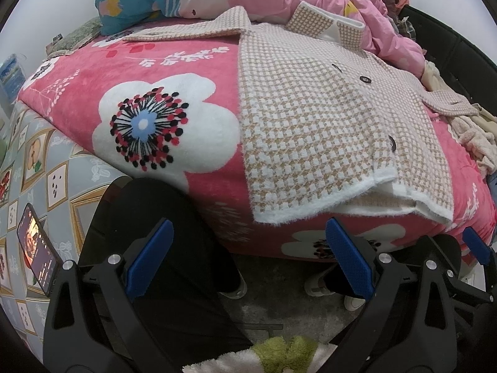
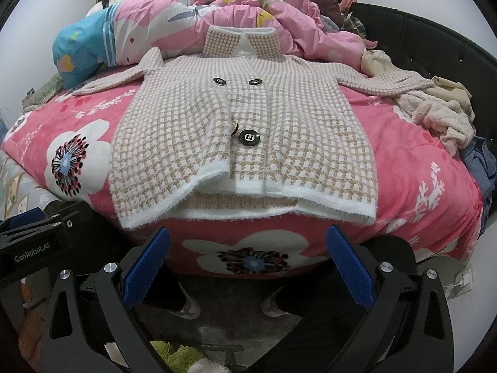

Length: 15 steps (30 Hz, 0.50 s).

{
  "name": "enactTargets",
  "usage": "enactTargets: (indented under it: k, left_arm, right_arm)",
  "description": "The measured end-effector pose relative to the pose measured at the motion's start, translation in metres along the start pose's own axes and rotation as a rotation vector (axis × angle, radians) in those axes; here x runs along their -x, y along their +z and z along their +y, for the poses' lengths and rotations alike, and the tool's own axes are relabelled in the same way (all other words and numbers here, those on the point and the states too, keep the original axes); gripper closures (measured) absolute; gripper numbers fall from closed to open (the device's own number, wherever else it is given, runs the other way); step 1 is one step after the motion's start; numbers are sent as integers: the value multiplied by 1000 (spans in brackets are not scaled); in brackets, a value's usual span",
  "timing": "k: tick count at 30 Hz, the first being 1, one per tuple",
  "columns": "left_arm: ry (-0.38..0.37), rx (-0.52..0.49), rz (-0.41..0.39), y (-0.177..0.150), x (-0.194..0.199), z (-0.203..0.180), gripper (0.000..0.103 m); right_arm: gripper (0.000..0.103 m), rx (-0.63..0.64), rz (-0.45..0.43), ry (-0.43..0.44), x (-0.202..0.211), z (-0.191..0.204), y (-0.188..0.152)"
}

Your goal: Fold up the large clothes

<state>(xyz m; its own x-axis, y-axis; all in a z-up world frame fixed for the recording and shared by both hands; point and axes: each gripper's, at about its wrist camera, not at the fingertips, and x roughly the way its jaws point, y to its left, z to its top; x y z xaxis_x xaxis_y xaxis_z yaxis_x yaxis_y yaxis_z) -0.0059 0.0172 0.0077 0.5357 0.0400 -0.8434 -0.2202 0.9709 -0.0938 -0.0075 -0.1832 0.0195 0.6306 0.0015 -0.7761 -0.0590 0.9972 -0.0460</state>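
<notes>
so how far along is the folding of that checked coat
Done: the checked coat lies spread flat, front up, on the pink blanket, sleeves out. In hand: nothing; left gripper and right gripper are open, short of its hem. Left: every fold.

Bed's got a pink flower blanket (image 2: 403,161). Checked coat (image 2: 242,130) lies flat in the middle. Crumpled pink quilt (image 2: 236,21) at 12, a pile of clothes (image 2: 441,115) at 3.

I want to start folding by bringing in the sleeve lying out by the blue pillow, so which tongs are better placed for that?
Left, probably. The left tongs are open and empty below the coat's hem on that sleeve's side. The right tongs, also open, sit under the middle of the hem, so they would reach across the coat.
</notes>
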Motion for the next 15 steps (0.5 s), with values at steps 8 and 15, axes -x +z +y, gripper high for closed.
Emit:
enactTargets:
  k: [8,15]
  left_arm:
    - [5,-5,-7,3,4,-5,8]
    - [3,-5,-4,10,2,-10,8]
  right_arm:
    - [5,13,-16,-15,4,-1,3]
    - [5,21,-19,-28,3,-3,7]
